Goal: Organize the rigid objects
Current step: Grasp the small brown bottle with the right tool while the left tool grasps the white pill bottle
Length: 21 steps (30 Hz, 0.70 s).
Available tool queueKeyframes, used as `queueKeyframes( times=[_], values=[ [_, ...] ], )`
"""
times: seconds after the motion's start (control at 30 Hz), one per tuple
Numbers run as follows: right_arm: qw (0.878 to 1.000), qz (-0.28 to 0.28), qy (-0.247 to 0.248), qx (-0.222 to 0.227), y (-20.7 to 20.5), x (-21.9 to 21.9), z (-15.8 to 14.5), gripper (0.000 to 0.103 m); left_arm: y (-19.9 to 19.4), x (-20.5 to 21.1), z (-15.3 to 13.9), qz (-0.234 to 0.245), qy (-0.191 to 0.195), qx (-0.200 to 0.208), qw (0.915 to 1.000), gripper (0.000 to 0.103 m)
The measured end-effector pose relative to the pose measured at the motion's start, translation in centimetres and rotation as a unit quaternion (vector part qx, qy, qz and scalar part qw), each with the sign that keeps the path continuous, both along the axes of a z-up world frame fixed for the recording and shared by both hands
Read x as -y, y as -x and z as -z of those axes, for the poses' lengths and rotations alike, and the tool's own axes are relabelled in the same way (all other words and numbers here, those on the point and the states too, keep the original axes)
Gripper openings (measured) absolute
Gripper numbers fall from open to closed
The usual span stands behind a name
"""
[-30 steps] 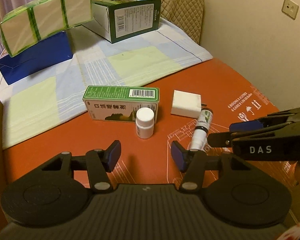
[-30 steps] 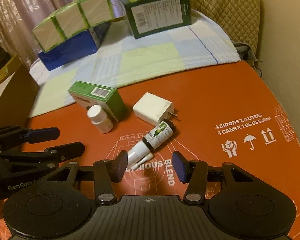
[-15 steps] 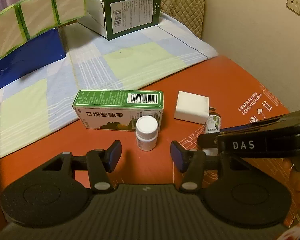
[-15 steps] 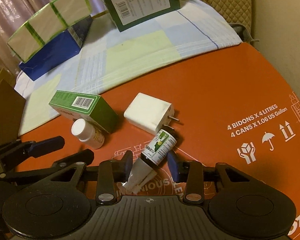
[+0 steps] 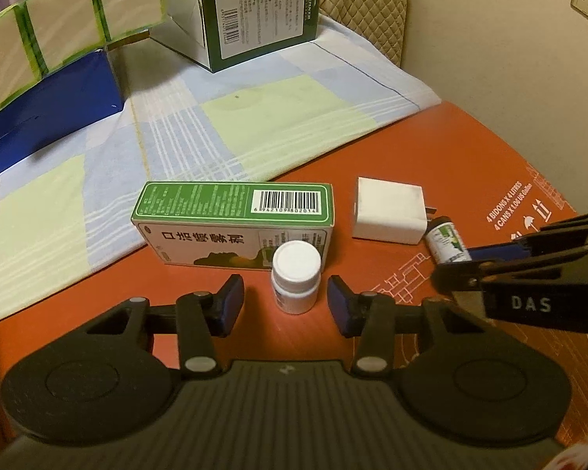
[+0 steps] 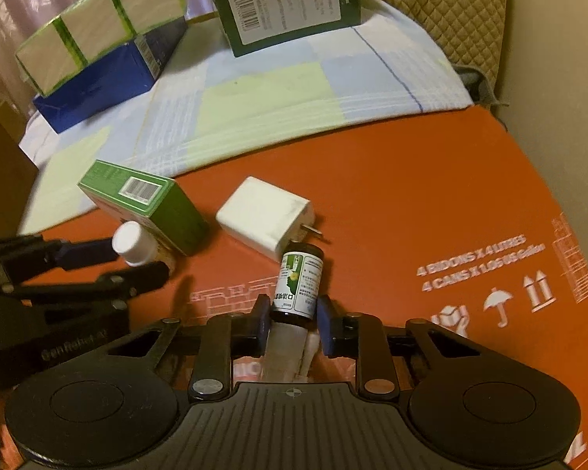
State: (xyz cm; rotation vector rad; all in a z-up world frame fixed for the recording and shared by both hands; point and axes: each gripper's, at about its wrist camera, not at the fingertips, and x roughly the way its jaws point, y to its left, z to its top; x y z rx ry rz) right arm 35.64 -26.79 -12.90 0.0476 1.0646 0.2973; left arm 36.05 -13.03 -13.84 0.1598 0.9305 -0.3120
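A small white pill bottle stands upright on the orange cardboard in front of a green medicine box. My left gripper straddles it; its jaws are closing, with gaps still on both sides of the bottle. A dark spray bottle with a green label lies on the cardboard, touching a white charger plug. My right gripper is shut on the spray bottle near its white nozzle end. The left wrist view shows the right gripper from the side, clamped on the spray bottle.
A checked blue and green cloth covers the far half of the surface. On it sit a blue box, a green-banded pack of white boxes and a dark green carton. A wall closes the right side.
Both grippers came forward and lower. The right jaws closed onto the spray bottle. The left jaws narrowed around the pill bottle, which now sits between them.
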Motion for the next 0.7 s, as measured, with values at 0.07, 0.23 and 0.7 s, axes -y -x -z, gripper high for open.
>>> queueKeyframes(
  times=[0.07, 0.23, 0.7],
  values=[
    [1.000, -0.002, 0.002, 0.003, 0.0, 0.4, 0.0, 0.022, 0.0, 0.0, 0.0, 0.001, 0.000, 0.000, 1.0000, 0.036],
    [1.000, 0.000, -0.009, 0.005, 0.0, 0.9, 0.0, 0.022, -0.3, 0.0, 0.4, 0.001, 0.007, -0.002, 1.0000, 0.022],
    [1.000, -0.005, -0.009, 0.014, 0.2, 0.8, 0.0, 0.023, 1.3, -2.0, 0.2, -0.034, -0.005, -0.002, 0.9994, 0.022]
  ],
)
